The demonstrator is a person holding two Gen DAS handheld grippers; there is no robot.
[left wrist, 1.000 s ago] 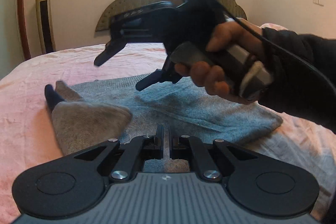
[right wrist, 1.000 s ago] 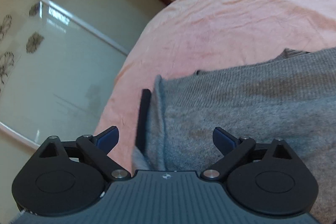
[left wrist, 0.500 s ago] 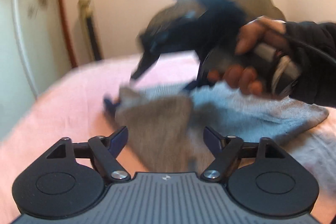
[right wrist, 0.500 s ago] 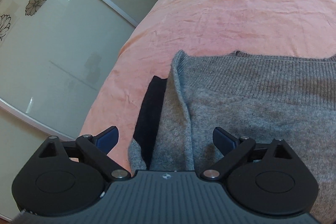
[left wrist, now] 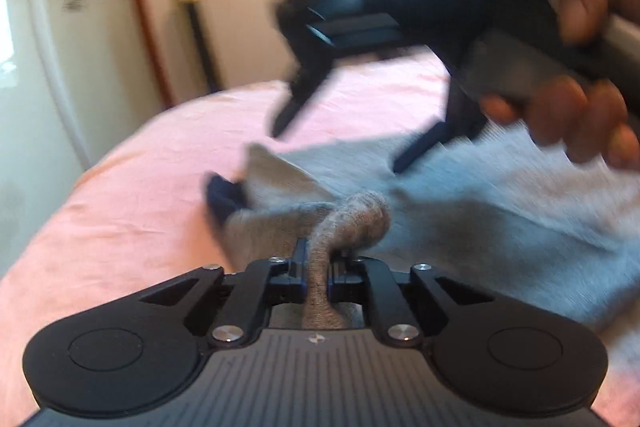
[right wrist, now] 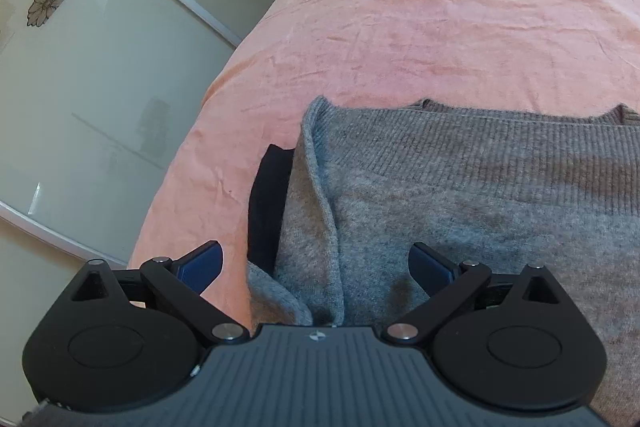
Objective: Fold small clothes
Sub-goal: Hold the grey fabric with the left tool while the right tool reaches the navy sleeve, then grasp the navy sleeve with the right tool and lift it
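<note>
A grey knitted sweater [right wrist: 460, 195] lies on the pink bed, its ribbed hem toward the far side; a dark blue piece [right wrist: 266, 203] shows under its left fold. In the left wrist view the sweater [left wrist: 500, 211] spreads to the right. My left gripper [left wrist: 318, 263] is shut on a bunched grey fold [left wrist: 352, 223] of the sweater. My right gripper [right wrist: 316, 263] is open, jaws wide apart, hovering over the sweater's left folded edge. It also shows in the left wrist view [left wrist: 340, 143], blurred, above the sweater.
The pink bedsheet [right wrist: 420, 27] covers the bed, whose rounded edge drops off at the left. A mirrored wardrobe door with flower prints [right wrist: 80, 47] stands beyond it. A tall dark unit [left wrist: 196, 27] stands against the far wall.
My left gripper opened, moved forward and left, then shut on a fold of the sweater. My right gripper stayed open and drew back over the sweater's left edge.
</note>
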